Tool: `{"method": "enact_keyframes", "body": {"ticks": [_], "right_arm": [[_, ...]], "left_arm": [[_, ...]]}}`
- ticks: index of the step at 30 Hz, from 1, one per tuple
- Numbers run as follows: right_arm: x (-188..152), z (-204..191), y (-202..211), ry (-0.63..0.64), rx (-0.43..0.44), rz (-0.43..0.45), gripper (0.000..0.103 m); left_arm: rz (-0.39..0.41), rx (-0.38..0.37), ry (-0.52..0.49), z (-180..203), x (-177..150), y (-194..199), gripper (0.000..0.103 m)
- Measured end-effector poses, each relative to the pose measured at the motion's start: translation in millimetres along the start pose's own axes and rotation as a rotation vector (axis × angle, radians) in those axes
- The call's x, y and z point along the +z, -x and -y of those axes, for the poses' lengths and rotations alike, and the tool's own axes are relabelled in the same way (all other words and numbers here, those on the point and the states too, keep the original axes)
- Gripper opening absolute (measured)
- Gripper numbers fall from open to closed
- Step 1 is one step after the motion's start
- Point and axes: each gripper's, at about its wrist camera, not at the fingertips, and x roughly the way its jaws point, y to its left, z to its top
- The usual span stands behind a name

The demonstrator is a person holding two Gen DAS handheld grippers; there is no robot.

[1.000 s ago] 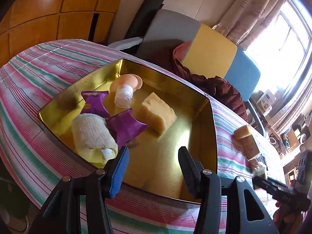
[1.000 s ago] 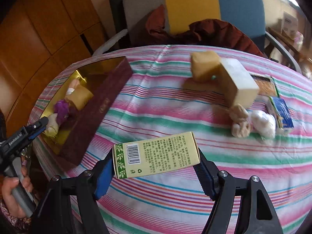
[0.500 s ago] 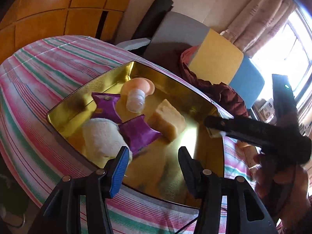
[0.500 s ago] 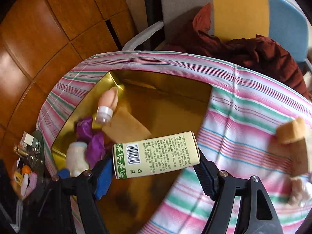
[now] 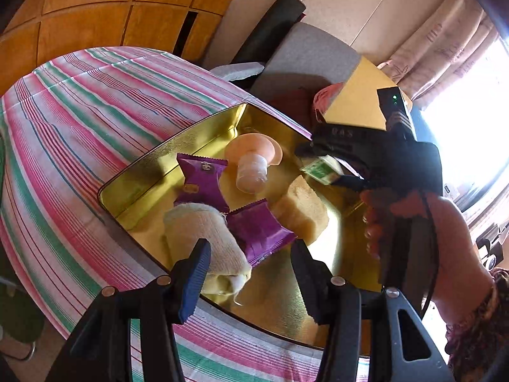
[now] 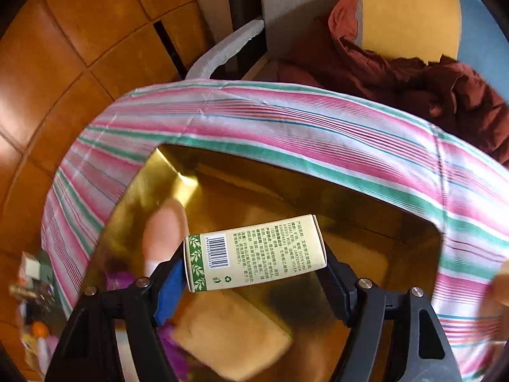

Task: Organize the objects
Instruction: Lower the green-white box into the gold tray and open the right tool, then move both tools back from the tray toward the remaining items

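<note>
Left wrist view: the gold tin (image 5: 140, 172) on the striped tablecloth (image 5: 79, 121) is being looked into, and the right gripper (image 5: 331, 172) — absent from this view a second ago — is now being seen over the tin's far side, carried by a hand (image 5: 445, 238), with the green-and-cream carton (image 5: 321, 168) at its tips. The left gripper (image 5: 251, 270) is being held spread and empty above the near rim, unchanged. Two purple packets (image 5: 203, 181), a rolled cloth (image 5: 203, 238), a sponge block (image 5: 302, 207) and a peach bottle (image 5: 251, 162) are already lying inside.

Right wrist view: the carton (image 6: 254, 251) is being seen tilted between the right gripper's (image 6: 254, 273) fingers, whose jaws have just been opening; the pads appear to be leaving its ends (contact cannot be told for certain). Its printed side and barcode are being shown upward, edges crisp and undented. The carton is hanging above the tin's floor (image 6: 350, 222) — the drop is judged under way, so one more object is being put away.
</note>
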Motion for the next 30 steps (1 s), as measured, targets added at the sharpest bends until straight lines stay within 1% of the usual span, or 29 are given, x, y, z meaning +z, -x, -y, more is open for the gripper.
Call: {"method": "enact_keyframes", "body": {"ticks": [1,3,8,12,15,19,22,25,30], "right_arm": [[0.3,-1.2,-1.1,-0.003,-0.003,0.007,0.088],[-1.1,-3.8,-0.5,0.003,-0.019,0.023,0.090],[-9.8,-1.7,13.4,0.019,-0.021,0.046,0.091],[-24.0,0.5,35.7,0.055,-0.028,0.079,0.095],[-37.6,1.5,53.8,0.085,-0.030,0.099,0.095],[-57.9,5.0,77.3,0.120,-0.073,0.135,0.096],[-75.0,14.7,94.0,0.124,-0.128,0.159,0.096],[-91.6,32.9,108.4,0.094,-0.197,0.173,0.098],[-116.3,70.0,121.6,0.031,-0.247,0.149,0.098]], "left_arm": [[0.000,0.001,0.001,-0.6,0.7,-0.7,0.053],[-0.002,0.001,0.004,-1.1,0.3,-1.6,0.053],[-0.008,0.002,-0.002,2.9,-3.6,-2.7,0.053],[-0.006,-0.008,-0.035,11.0,-8.0,-0.4,0.053],[0.002,-0.016,-0.069,19.5,-11.7,2.9,0.053],[0.005,-0.026,-0.109,33.2,-17.3,6.3,0.053],[0.005,-0.040,-0.140,42.3,-21.7,9.0,0.053],[0.004,-0.057,-0.179,53.0,-26.6,10.9,0.053],[-0.004,-0.088,-0.237,70.0,-37.6,13.8,0.053]]}}
